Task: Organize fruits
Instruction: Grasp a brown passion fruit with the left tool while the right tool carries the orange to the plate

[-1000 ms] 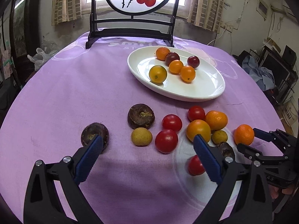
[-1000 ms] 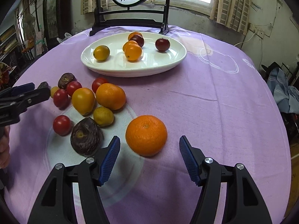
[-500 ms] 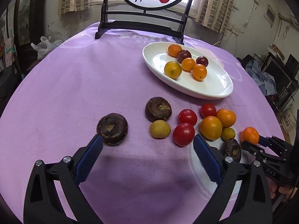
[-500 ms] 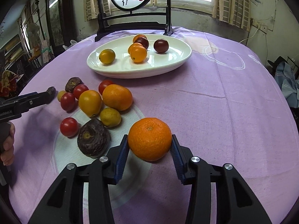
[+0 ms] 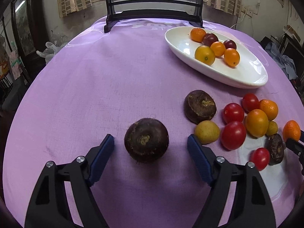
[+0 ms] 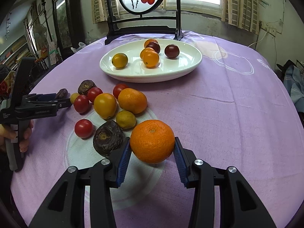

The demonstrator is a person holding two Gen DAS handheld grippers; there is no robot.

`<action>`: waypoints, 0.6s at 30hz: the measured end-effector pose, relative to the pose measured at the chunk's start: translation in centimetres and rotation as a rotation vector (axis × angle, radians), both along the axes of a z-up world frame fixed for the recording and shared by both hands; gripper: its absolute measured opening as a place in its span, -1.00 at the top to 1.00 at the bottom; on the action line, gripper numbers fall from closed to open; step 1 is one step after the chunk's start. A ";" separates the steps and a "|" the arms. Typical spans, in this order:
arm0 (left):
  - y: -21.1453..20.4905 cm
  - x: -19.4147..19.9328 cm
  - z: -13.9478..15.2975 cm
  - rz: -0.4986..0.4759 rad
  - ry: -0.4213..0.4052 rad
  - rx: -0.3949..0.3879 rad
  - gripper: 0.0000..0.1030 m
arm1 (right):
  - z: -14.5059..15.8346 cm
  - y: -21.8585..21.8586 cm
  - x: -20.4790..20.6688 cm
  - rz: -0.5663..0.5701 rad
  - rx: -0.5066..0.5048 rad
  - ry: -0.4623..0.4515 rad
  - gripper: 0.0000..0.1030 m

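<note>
The right gripper [image 6: 152,149] is clenching the mandarin [image 6: 152,141] above the cloth; it should be carrying it level to the plate [image 6: 193,64]. The left gripper [image 5: 151,143] is gaping around the water chestnut [image 5: 146,139].

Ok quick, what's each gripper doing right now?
Left gripper: open, straddling the dark water chestnut.
Right gripper: shut on the tangerine.

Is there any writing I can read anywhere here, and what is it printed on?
White lettering on the purple tablecloth, near the black wooden screen stand: washed out, unreadable.
White lettering on the black left gripper's side: too blurred.
Partial white letter at the cloth's right edge: only "S" shows.
</note>
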State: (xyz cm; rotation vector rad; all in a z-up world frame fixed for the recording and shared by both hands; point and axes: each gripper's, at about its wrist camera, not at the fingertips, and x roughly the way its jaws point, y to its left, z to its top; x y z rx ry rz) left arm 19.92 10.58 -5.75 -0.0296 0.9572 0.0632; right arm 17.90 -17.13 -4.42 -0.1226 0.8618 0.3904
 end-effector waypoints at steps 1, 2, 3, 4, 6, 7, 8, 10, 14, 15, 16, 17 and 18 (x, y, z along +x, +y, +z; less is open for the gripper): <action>0.0 0.2 0.0 -0.002 -0.009 0.003 -0.45 | 0.0 0.0 0.0 0.000 -0.001 -0.001 0.13; -0.1 0.3 0.0 -0.008 -0.017 0.001 -0.40 | 0.1 0.0 0.0 -0.001 -0.002 -0.004 0.13; -0.2 0.2 0.1 -0.019 -0.025 -0.004 -0.17 | 0.2 0.0 -0.1 -0.002 -0.002 -0.009 0.13; -0.4 0.0 0.3 -0.023 -0.034 0.005 0.17 | 0.3 -0.1 -0.2 -0.002 -0.001 -0.017 0.13; -0.6 -0.3 0.4 -0.030 -0.034 0.011 0.19 | 0.5 -0.1 -0.3 -0.005 -0.002 -0.028 0.13; -0.7 -0.4 0.5 -0.028 -0.032 0.009 0.19 | 0.5 -0.1 -0.3 -0.008 -0.004 -0.030 0.13; -0.8 -0.5 0.6 -0.024 -0.027 0.005 0.19 | 0.4 -0.2 -0.2 -0.014 -0.007 -0.031 0.13; -1.1 -0.9 1.0 -0.028 -0.019 -0.009 0.19 | 0.4 -0.4 0.0 -0.029 -0.008 -0.035 0.13; -2.4 -2.2 3.5 -0.067 -0.064 -0.010 0.19 | 0.8 -1.0 0.1 -0.054 0.013 -0.050 0.13; -2.8 -2.4 4.3 -0.076 -0.079 -0.016 0.19 | 1.1 -1.0 0.0 -0.058 0.013 -0.059 0.13; -3.1 -2.4 5.1 -0.085 -0.092 -0.027 0.19 | 1.6 -1.0 -0.1 -0.058 0.016 -0.072 0.13; -3.4 -2.3 5.8 -0.093 -0.100 -0.040 0.19 | 2.0 -0.9 -0.2 -0.055 0.025 -0.081 0.13; -3.8 -2.0 6.5 -0.103 -0.105 -0.053 0.19 | 2.5 -0.9 -0.2 -0.050 0.033 -0.089 0.13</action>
